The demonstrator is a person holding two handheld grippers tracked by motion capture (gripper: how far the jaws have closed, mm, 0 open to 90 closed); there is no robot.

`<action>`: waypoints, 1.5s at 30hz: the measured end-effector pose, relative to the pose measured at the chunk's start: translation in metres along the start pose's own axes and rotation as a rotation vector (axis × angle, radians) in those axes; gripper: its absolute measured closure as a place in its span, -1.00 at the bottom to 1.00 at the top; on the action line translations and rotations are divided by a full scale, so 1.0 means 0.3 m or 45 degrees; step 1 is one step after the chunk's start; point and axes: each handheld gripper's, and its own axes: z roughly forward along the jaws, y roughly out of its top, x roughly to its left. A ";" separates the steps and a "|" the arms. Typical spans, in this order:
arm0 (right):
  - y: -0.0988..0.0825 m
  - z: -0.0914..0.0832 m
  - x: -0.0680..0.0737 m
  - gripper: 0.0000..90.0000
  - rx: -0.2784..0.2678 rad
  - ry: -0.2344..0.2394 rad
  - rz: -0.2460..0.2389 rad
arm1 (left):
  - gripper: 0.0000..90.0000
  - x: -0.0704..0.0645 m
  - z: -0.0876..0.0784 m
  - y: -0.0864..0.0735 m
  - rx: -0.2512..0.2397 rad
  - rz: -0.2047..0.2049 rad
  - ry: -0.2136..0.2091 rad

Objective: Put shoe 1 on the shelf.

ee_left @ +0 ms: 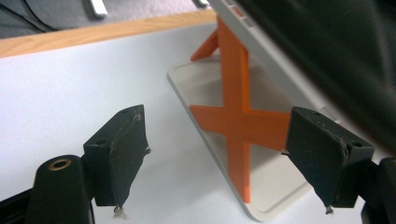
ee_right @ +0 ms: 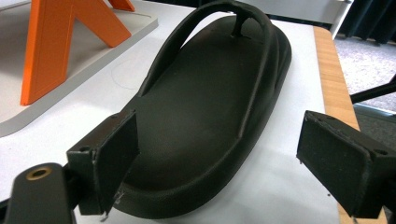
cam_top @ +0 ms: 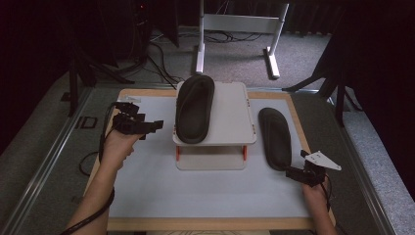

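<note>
One black slipper [cam_top: 195, 107] lies on top of a white stand [cam_top: 230, 117] with orange legs at the middle of the mat. A second black slipper [cam_top: 275, 138] lies flat on the mat to the stand's right. My left gripper [cam_top: 152, 126] hovers left of the stand, open, with nothing between its jaws; in the left gripper view [ee_left: 217, 126] it faces the stand's orange cross brace [ee_left: 236, 116] under the dark slipper [ee_left: 336, 46]. My right gripper [cam_top: 295, 171] sits at the second slipper's heel, open. In the right gripper view [ee_right: 219, 135] the heel of that slipper [ee_right: 210, 93] lies between the jaws, pads apart from it.
A white mat [cam_top: 205, 191] covers a wood-edged board [cam_top: 288, 98]. Behind the table stand a white desk frame [cam_top: 235, 24], floor cables and dark tripod legs. The stand's base plate [ee_right: 70, 84] lies left of the right slipper.
</note>
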 end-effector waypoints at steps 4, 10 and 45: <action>0.000 -0.003 -0.003 -0.73 -0.016 -0.002 0.012 | -0.54 0.027 0.007 -0.064 -0.098 -0.011 0.002; 0.000 -0.009 -0.007 -0.73 -0.067 0.020 0.052 | -0.54 0.059 0.029 -0.139 -0.137 -0.036 0.008; 0.001 -0.006 0.002 -0.68 -0.051 0.039 0.014 | -0.76 0.145 0.085 -0.524 -0.508 0.052 0.282</action>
